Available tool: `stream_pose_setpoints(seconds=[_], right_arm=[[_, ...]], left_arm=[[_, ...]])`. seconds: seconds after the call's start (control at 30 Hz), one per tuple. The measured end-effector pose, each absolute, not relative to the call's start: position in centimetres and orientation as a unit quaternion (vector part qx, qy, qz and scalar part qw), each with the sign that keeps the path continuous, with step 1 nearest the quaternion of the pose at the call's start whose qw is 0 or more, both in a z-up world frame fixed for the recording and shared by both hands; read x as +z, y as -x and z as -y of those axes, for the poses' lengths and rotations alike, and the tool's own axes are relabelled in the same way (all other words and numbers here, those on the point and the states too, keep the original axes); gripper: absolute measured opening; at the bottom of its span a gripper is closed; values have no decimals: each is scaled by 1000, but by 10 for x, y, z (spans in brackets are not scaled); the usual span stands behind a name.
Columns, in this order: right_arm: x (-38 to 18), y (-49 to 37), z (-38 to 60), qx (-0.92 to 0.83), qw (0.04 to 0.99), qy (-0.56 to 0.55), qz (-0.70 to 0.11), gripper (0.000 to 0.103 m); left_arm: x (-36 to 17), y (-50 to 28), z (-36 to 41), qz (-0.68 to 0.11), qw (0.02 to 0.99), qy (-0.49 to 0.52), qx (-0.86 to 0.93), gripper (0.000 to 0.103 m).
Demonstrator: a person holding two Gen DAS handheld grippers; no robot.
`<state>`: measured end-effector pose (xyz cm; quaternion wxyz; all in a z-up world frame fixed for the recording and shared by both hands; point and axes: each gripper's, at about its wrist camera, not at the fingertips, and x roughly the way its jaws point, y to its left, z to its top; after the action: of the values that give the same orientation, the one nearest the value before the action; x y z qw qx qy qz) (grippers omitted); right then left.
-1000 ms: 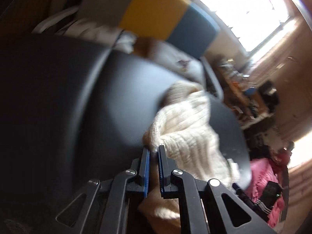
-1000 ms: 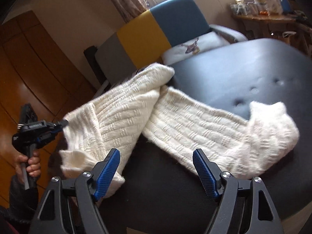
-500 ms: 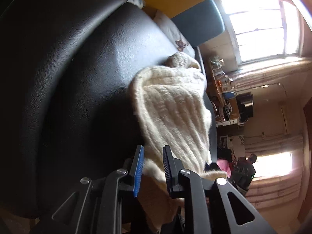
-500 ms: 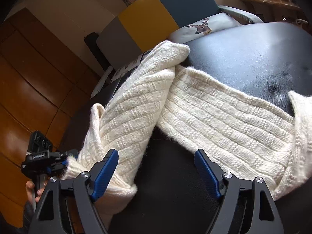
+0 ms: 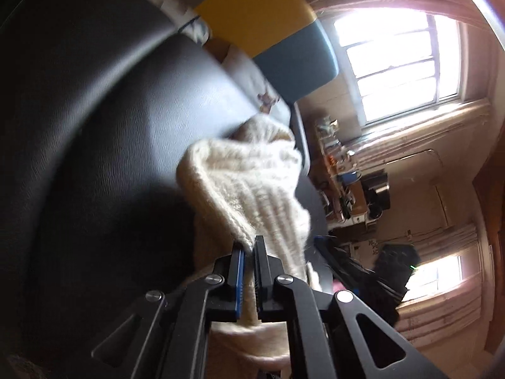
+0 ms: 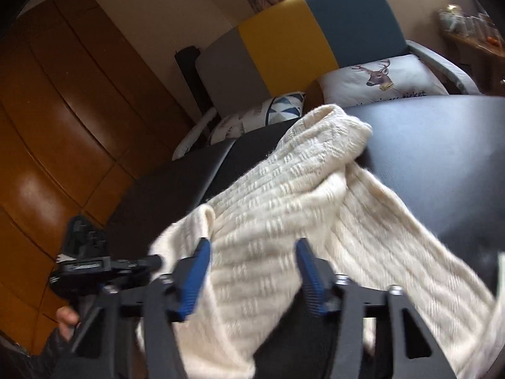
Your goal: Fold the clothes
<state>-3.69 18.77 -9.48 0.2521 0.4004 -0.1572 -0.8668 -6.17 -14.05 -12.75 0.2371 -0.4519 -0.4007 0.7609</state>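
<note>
Left tool clamps the knit again; right tool moves in, spread wide

Nearest, the left tool [image 5: 249,246], which half a second ago had slackened, is now clenched on the edge of the cream knitted garment [image 6: 284,208]; the right tool [image 6: 252,252], released and wide, has pushed closer and straddles the folded strip near the black surface's [image 6: 442,145] near left edge; this suggests a second hold is coming so the next fold can be carried across; farther off, the garment's far end lies bunched toward the back edge; beyond sit cushions [image 6: 378,79]; no containers hold anything here.
</note>
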Motion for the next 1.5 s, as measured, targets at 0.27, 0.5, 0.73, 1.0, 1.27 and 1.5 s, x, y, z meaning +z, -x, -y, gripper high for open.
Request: stream_pose_setpoints(seconds=[0.27, 0.5, 0.73, 1.0, 1.27, 1.5], right_arm=[[-146, 75, -154, -841, 223, -492, 39, 13], [-149, 69, -161, -846, 223, -481, 52, 13], [-149, 68, -169, -847, 223, -475, 80, 14], [-144, 68, -170, -848, 218, -475, 84, 17], [-136, 69, -168, -852, 213, -474, 68, 17], [-121, 78, -158, -847, 216, -481, -64, 26]], left_arm=[[-78, 69, 192, 373, 216, 405, 807, 4], [-111, 89, 233, 354, 183, 503, 767, 14], [-167, 75, 259, 452, 186, 536, 689, 25], [-210, 52, 222, 517, 202, 539, 634, 25], [-204, 73, 213, 522, 164, 499, 672, 5], [-79, 49, 251, 366, 190, 423, 807, 5]])
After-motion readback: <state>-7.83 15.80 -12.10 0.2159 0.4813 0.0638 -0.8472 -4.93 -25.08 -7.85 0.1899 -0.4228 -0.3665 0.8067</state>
